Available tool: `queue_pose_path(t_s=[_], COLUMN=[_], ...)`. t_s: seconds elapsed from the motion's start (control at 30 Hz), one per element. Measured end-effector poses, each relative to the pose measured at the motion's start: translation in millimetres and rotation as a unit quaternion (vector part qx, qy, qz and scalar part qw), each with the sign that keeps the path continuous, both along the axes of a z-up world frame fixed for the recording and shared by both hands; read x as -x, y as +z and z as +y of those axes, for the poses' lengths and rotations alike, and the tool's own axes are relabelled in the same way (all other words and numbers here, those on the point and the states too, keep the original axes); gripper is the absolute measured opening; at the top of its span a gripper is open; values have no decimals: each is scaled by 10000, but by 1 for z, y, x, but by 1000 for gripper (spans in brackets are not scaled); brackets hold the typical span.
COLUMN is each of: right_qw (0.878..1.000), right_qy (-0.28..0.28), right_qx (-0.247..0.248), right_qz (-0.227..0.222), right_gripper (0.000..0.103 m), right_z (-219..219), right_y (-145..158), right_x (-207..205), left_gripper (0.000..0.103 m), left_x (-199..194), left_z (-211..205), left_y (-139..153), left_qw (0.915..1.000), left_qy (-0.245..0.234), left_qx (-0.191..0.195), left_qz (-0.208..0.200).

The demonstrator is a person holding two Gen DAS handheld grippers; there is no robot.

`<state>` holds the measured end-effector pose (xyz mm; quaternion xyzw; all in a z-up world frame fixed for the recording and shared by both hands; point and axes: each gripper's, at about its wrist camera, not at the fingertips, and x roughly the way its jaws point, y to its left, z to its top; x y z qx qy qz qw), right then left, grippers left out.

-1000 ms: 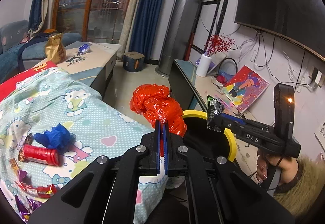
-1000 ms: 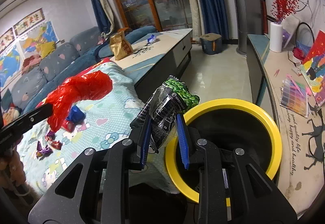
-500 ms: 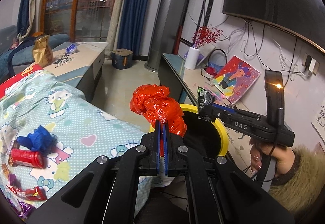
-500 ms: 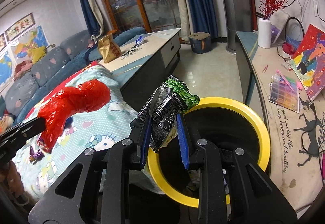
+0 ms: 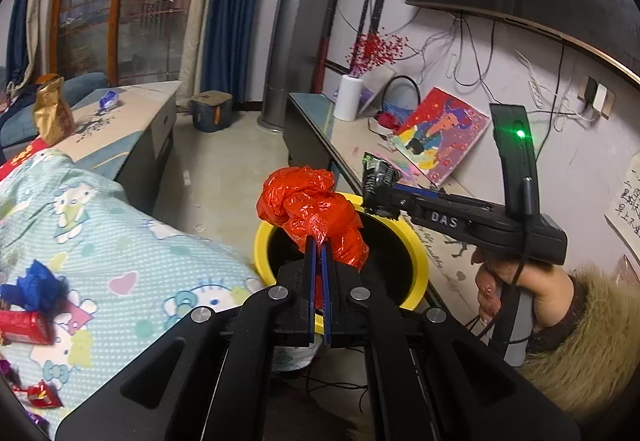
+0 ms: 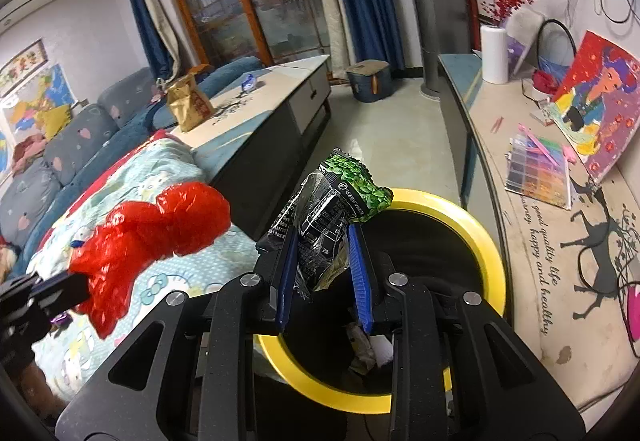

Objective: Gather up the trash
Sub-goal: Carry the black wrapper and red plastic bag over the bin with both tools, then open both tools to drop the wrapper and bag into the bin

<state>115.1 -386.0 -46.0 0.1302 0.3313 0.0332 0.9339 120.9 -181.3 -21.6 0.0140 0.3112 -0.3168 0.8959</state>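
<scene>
My left gripper (image 5: 318, 245) is shut on a crumpled red plastic bag (image 5: 310, 207) and holds it over the near rim of a yellow-rimmed black bin (image 5: 416, 261). My right gripper (image 6: 322, 237) is shut on a black and green snack wrapper (image 6: 332, 209) above the bin's left rim (image 6: 486, 245). The right gripper with its wrapper (image 5: 378, 175) also shows in the left wrist view, over the bin's far rim. The red bag (image 6: 148, 229) also shows at the left of the right wrist view. Some trash lies inside the bin.
More trash lies on the patterned blanket (image 5: 132, 237): a blue bag (image 5: 34, 287), a red can (image 5: 22, 327) and small wrappers (image 5: 42, 395). A low cabinet (image 6: 256, 113) holds a brown paper bag (image 6: 188, 107). A side counter (image 6: 560, 225) carries a painting and a bead box.
Both grippers have moved closer over the bin, which now sits larger and more central in both views. Both keep hold of their trash.
</scene>
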Motion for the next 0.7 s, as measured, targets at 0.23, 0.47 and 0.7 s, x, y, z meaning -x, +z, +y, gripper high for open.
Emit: queue_pose_path(t_s=[0.23,0.47,0.7], right_qw=[9998,9992,9985], right_qy=[-200,-365,-498], right_qx=[-31,-88,-100], right_qz=[52,120,201], right_gripper=[20,20,20], right_z=[-18,-33,-43], right_y=[-4,-9,-16], right_x=[-2,-3,-5], left_gripper=[3,3,3], left_x=[0,-4,-14], left_z=[-21,-37,-49], left_y=[-9,-25,-40], left_qw=[9996,9991,9979], left_qy=[-256,-364,-440], left_qx=[-74,-70,-93], left_qz=[35,223,456])
